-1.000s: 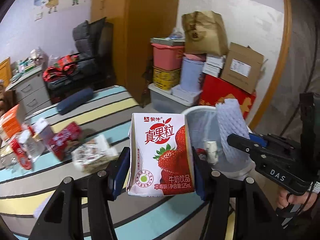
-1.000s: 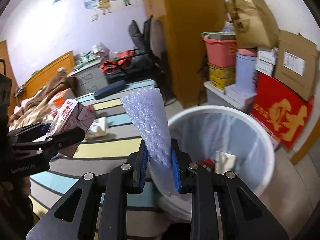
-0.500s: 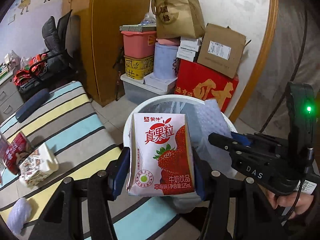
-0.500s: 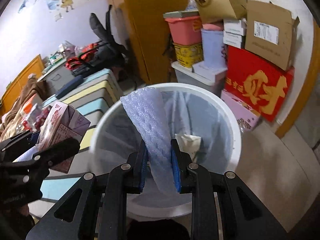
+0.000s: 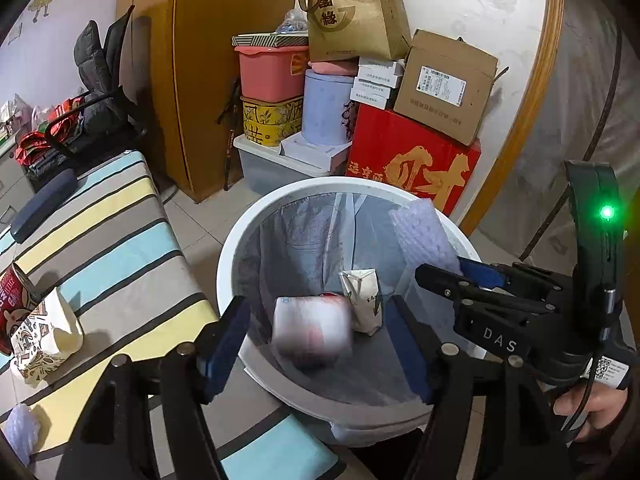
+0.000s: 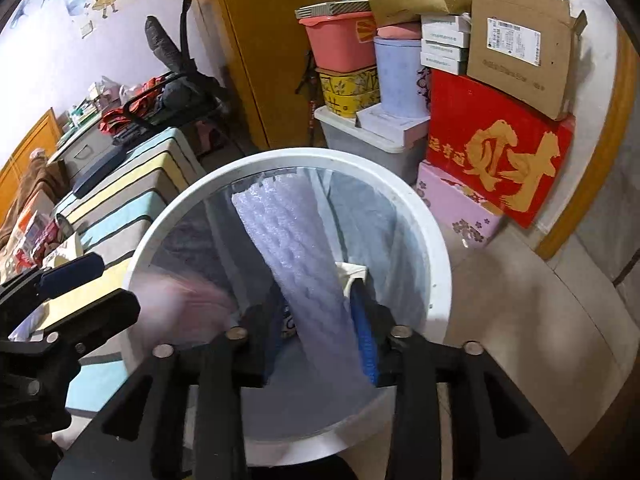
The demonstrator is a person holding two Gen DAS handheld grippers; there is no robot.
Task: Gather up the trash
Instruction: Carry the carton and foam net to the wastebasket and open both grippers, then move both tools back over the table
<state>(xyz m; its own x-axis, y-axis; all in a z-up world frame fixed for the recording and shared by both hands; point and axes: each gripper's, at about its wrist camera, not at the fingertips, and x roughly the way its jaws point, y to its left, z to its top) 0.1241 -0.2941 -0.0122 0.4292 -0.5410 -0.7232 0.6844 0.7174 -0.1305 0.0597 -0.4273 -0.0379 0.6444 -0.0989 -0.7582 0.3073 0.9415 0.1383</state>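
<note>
A white round trash bin (image 5: pixel 224 264) with a clear liner stands on the floor; it also shows in the right wrist view (image 6: pixel 436 264). My left gripper (image 5: pixel 316 344) is open above it. The strawberry milk carton (image 5: pixel 312 330) is a blur falling inside the bin; it shows as a pink blur in the right wrist view (image 6: pixel 188 300). A small white carton (image 5: pixel 362 296) lies in the bin. My right gripper (image 6: pixel 320 340) is over the bin with the lilac foam sleeve (image 6: pixel 296 256) between its pads, which stand slightly apart. The sleeve also shows in the left wrist view (image 5: pixel 420 232).
A striped table (image 5: pixel 112 248) at the left holds a paper bag (image 5: pixel 44 332), a red can (image 5: pixel 12 300) and a foam piece (image 5: pixel 20 432). Stacked boxes (image 5: pixel 412 164), tubs and a wardrobe (image 5: pixel 224 60) stand behind the bin.
My left gripper opened and the milk carton dropped into the bin. Both grippers moved further over the bin. The right pads have parted a little around the foam sleeve.
</note>
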